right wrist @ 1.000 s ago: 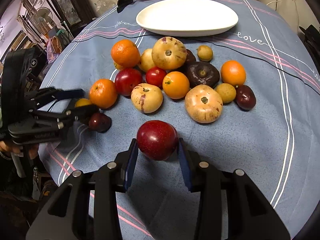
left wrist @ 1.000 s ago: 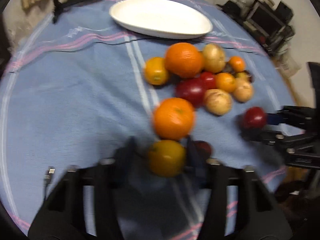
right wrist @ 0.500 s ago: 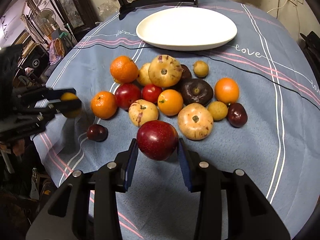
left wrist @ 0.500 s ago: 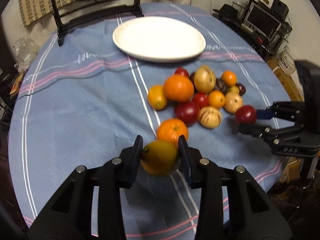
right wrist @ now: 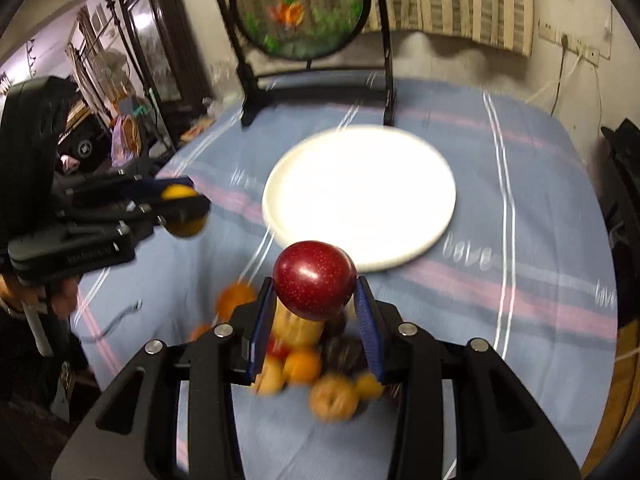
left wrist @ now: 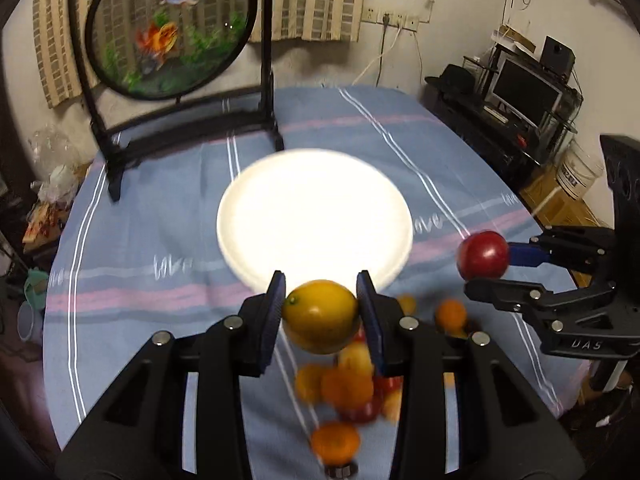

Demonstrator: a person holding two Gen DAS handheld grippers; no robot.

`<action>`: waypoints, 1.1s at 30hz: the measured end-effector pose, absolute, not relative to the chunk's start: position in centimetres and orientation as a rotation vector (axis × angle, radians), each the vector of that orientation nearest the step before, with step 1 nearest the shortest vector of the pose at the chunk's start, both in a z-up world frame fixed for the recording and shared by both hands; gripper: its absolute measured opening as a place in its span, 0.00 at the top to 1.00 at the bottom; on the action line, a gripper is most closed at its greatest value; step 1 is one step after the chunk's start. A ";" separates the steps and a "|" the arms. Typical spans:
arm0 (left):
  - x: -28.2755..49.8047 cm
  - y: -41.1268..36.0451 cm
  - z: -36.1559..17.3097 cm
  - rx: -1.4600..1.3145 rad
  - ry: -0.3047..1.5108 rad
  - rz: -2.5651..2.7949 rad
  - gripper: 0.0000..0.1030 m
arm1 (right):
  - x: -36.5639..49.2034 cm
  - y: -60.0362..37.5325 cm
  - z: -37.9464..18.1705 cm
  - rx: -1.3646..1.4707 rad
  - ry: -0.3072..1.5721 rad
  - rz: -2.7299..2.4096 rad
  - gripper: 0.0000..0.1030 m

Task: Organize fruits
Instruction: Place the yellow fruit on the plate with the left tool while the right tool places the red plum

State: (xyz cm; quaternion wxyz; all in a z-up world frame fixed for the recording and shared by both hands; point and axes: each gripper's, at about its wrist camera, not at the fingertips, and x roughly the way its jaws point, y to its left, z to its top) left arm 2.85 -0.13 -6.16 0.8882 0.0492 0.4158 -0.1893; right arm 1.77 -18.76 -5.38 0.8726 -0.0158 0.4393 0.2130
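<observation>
My left gripper is shut on a yellow lemon and holds it in the air just short of the near rim of the white plate. My right gripper is shut on a dark red apple, also raised near the plate. Each gripper shows in the other's view: the right one with the apple, the left one with the lemon. The pile of remaining fruits lies blurred on the cloth below both grippers.
A blue striped tablecloth covers the round table. A round fish picture on a black stand stands at the table's far edge behind the plate. A monitor and shelves are off the table to the right.
Both grippers have lifted their fruit off the cloth and moved forward over the pile toward the plate. The views have tilted up, so the plate is now central.
</observation>
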 end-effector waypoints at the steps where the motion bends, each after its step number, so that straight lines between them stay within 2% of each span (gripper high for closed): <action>1: 3.9 -0.5 -6.4 0.099 0.868 -0.387 0.64 | 2.7 -18.7 -5.3 -0.033 0.913 0.440 0.61; 10: 13.5 -3.6 -11.6 0.180 0.967 -0.256 0.64 | 13.0 -19.1 -8.4 0.017 0.972 0.389 0.61; 23: 17.3 -4.2 -16.2 0.214 1.045 -0.224 0.63 | 18.8 -17.5 -12.2 -0.018 1.060 0.405 0.60; 25: 17.4 -4.5 -16.3 0.242 1.041 -0.212 0.49 | 19.2 -17.1 -12.4 -0.041 1.078 0.405 0.60; 26: 17.2 -4.6 -16.1 0.245 1.026 -0.204 0.34 | 19.3 -17.1 -12.3 -0.035 1.083 0.411 0.60; 28: 17.0 -4.5 -15.5 0.229 1.000 -0.211 0.32 | 19.2 -17.5 -11.8 -0.013 1.065 0.420 0.57; 29: 17.0 -4.5 -15.2 0.223 0.997 -0.214 0.32 | 19.1 -17.7 -11.5 -0.007 1.050 0.419 0.53; 30: 16.9 -4.5 -14.9 0.225 0.993 -0.214 0.32 | 18.9 -18.0 -11.0 0.007 1.030 0.417 0.43; 31: 16.9 -4.5 -14.7 0.230 0.988 -0.212 0.32 | 18.7 -18.4 -10.4 0.020 1.011 0.412 0.40; 33: 16.5 -4.5 -14.2 0.231 0.980 -0.209 0.32 | 18.1 -19.1 -9.3 0.034 0.988 0.412 0.40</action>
